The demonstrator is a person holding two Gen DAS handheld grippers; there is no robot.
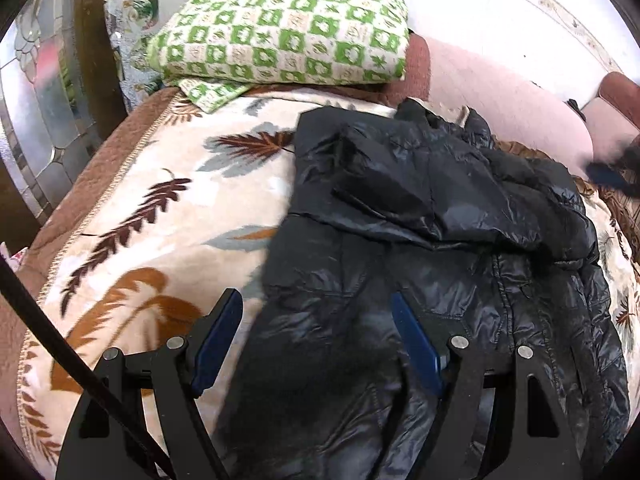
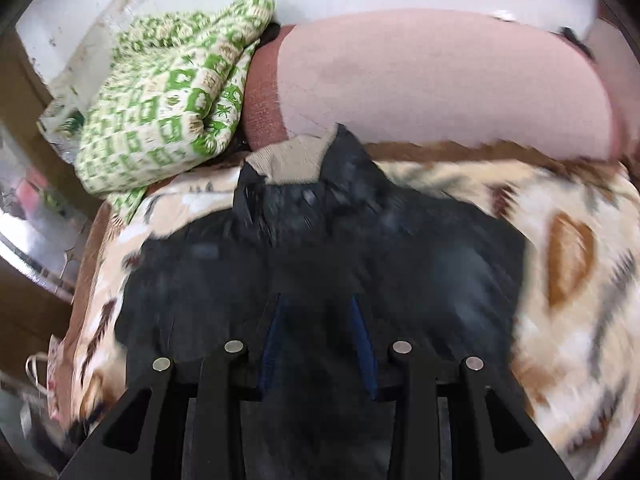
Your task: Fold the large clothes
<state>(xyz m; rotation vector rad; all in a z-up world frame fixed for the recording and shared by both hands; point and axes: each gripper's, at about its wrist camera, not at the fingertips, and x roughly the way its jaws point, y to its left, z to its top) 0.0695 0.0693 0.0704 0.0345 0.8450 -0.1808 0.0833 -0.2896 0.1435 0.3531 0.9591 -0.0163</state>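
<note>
A black quilted puffer jacket (image 1: 432,240) lies spread on a leaf-patterned blanket (image 1: 160,208), with one part folded over its upper half. My left gripper (image 1: 316,304) is open, its blue pads wide apart just above the jacket's lower left part, holding nothing. In the right wrist view the jacket (image 2: 320,248) fills the middle, blurred by motion. My right gripper (image 2: 316,304) is partly open above the jacket; its blue pads stand apart with dark fabric seen between them, and I cannot tell if they touch it.
A green-and-white checked folded blanket (image 1: 280,28) (image 2: 168,92) sits at the back left. A pink cushion (image 2: 440,80) (image 1: 500,96) runs along the back against the white wall. A dark door frame with patterned glass (image 1: 44,92) stands at the left past the blanket's brown edge.
</note>
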